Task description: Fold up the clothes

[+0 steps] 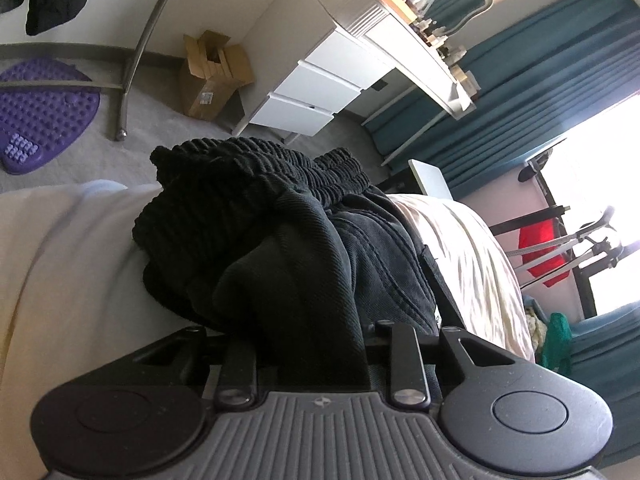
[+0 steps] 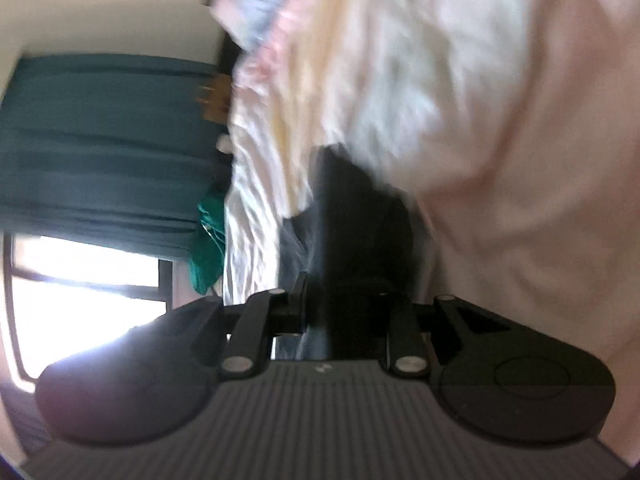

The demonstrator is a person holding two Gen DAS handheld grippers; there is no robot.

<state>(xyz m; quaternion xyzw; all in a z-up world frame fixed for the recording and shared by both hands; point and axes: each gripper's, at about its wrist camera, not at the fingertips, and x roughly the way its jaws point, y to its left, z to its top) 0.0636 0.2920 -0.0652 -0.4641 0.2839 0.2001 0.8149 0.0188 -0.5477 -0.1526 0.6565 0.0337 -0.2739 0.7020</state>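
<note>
A black garment with a ribbed elastic waistband lies bunched on the cream bed sheet. It heaps up right in front of my left gripper and a fold of it runs down between the jaws, which are clamped on it. The cloth hides the fingertips. In the blurred right wrist view a strip of the same black cloth stands between the jaws of my right gripper, which is shut on it. Rumpled pale bedding lies behind.
Past the bed's edge are a white drawer unit, an open cardboard box, a purple nubbed mat and a metal rack leg. Teal curtains and a bright window lie beyond. A green cloth hangs by the bed.
</note>
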